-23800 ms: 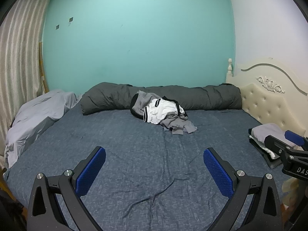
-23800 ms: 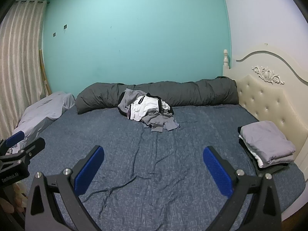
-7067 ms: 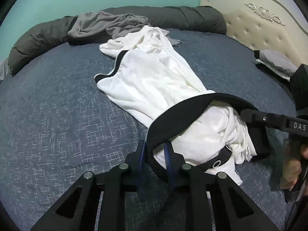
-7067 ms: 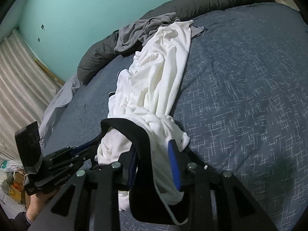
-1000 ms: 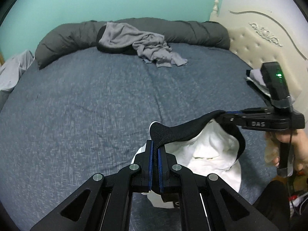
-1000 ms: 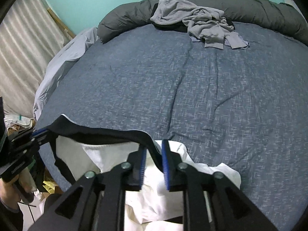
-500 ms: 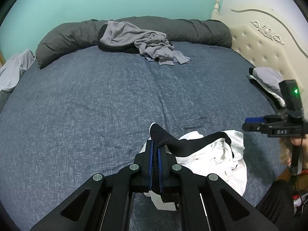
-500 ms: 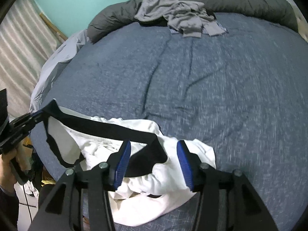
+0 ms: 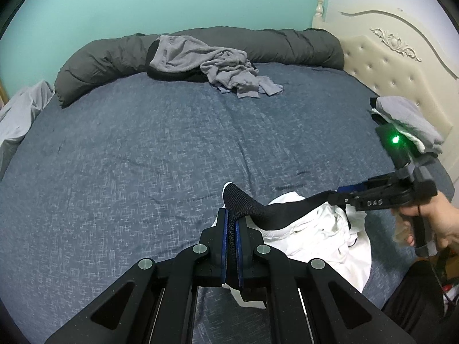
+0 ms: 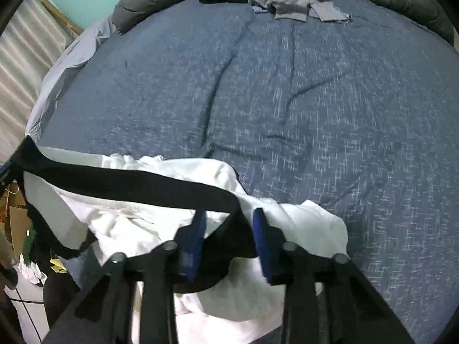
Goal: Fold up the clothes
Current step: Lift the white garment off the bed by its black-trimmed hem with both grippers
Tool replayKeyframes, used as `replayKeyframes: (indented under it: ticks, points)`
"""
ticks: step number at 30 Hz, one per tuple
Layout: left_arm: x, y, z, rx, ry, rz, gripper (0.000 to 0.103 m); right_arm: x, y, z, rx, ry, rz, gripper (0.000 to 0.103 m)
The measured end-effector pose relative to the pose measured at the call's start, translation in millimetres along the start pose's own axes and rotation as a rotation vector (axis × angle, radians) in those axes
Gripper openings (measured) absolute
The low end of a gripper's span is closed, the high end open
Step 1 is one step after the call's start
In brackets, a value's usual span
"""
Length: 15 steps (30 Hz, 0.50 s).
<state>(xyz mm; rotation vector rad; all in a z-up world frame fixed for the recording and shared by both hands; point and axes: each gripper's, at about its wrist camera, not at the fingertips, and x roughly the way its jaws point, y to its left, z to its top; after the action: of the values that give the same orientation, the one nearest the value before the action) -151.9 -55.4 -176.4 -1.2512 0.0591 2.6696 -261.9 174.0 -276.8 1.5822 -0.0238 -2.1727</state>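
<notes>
Both fingers [image 9: 231, 230] on black waistband [image 9: 275, 210], white garment [image 10: 200, 229] below

Premises: a bedroom in a home. A wide bed [image 9: 143, 149] under a blue-grey sheet fills most of the frame. A cream tufted headboard [image 9: 396, 66] with carved trim stands at upper right, against a teal wall [image 9: 172, 3]. A rolled dark grey duvet [image 9: 287, 46] lies along the far edge, loose grey clothes [image 9: 218, 66] heaped against it.
</notes>
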Motion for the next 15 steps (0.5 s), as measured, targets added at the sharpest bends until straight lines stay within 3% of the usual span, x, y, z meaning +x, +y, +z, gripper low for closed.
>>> replayKeyframes:
  ticks: [4, 15]
  points:
    - [1.0, 1.4, -2.2, 0.008, 0.005, 0.012, 0.005, -1.4, -3.5, -5.8, -0.002, -0.022, -0.026, 0.008]
    - [-28.8, 5.2, 11.8, 0.000, -0.046, 0.066, 0.005, -105.2, -11.1, -3.9, -0.022, -0.290, -0.098, 0.005]
